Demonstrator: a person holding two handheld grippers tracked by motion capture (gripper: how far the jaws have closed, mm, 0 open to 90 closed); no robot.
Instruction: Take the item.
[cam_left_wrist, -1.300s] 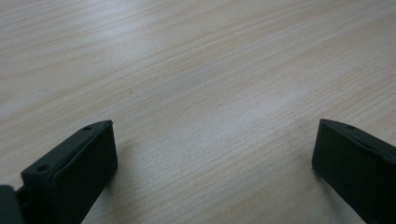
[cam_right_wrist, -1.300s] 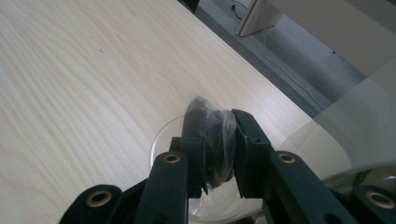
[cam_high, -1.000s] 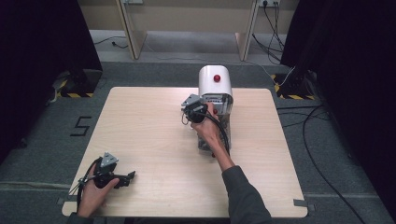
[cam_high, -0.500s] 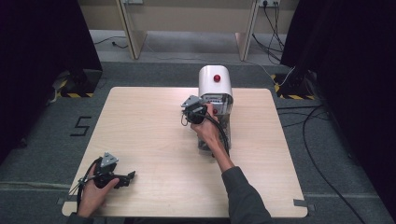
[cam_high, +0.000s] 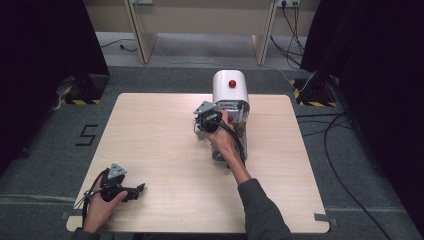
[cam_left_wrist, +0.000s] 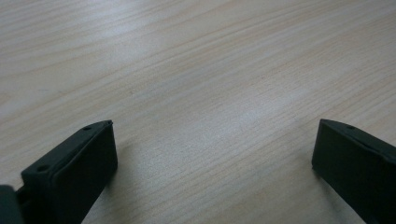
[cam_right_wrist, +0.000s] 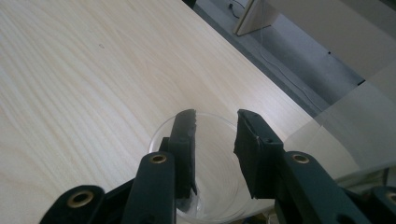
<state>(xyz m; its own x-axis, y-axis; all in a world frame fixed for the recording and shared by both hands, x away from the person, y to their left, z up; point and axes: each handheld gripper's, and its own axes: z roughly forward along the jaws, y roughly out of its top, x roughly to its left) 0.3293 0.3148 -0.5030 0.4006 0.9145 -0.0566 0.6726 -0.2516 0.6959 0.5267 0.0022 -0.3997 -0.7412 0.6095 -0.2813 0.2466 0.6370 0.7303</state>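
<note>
We take this for a lab or test room set up for recording. We see a plain wooden table standing alone on grey carpet, black curtains hung on both sides, loose cables trailing over the floor, yellow-and-black hazard tape at the curtain feet, and a number five marked on the carpet.

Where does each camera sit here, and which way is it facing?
High view: above the person's side, looking forward and down on the table; both forearms, left gripper and right gripper by the white appliance.
Left gripper view: on the left gripper, looking low across bare tabletop between wide-apart jaws.
Right gripper view: on the right gripper, looking down at a clear cup.
Shared: the table.
</note>
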